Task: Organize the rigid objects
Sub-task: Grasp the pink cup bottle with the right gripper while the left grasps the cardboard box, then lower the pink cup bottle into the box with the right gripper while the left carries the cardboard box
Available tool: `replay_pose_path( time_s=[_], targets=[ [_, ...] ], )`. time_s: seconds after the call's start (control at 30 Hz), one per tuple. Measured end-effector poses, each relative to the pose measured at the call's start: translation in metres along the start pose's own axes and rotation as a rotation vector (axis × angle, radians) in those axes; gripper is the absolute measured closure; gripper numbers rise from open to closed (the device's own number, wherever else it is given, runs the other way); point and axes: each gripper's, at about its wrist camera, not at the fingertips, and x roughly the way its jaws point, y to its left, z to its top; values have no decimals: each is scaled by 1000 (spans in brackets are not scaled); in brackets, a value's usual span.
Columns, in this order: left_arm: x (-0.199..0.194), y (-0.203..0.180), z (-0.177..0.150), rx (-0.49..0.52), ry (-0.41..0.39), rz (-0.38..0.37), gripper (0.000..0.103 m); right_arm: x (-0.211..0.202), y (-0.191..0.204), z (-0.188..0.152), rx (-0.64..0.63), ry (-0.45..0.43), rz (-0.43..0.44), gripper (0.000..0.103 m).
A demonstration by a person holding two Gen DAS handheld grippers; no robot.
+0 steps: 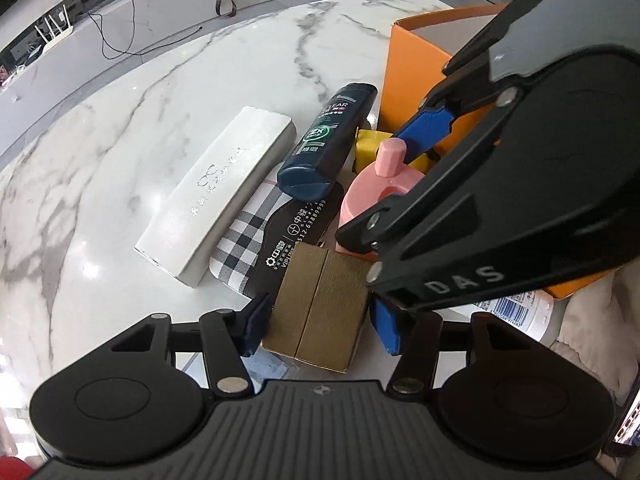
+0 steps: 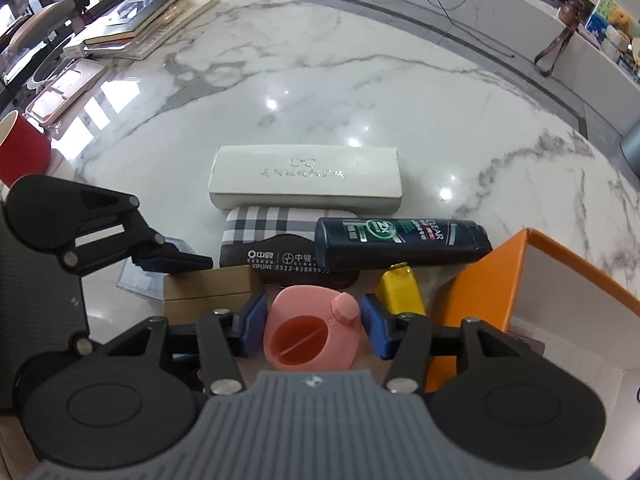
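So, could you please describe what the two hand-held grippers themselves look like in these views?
Both look alike. The left hand-held gripper has black linkage arms joined by silver rivets, round black housings, a ribbed dark grey body bearing a small emblem, and blue finger pads. The right hand-held gripper matches it, and white lettering "DAS" marks its side. No cables or sleeves are visible.

"DAS" showing on my right gripper (image 1: 404,236) at right of frame, "CLEAR" and "2X" reading on the dark bottle (image 1: 326,142), "VIPLINE 0512-6388899" printing on the black case (image 2: 280,258).
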Motion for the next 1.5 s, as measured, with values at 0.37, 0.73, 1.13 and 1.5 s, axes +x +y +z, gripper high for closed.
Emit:
replay_pose_path(
  time_s=[0.37, 0.73, 1.13, 1.5],
  targets=[
    [2, -3, 5, 0, 6, 4, 44, 4, -3, -4, 25, -1, 8, 49],
    [-32, 4, -6, -254, -85, 14, 51, -41, -11, -15, 64, -123, 3, 49],
    [-110, -32, 29, -209, -220, 64, 52, -128, -38, -37, 150, -331, -10, 49],
    [-131, -109, 87, 4, -319, 36, 52, -193, -109, -86, 295, -449, -110, 49]
  ],
)
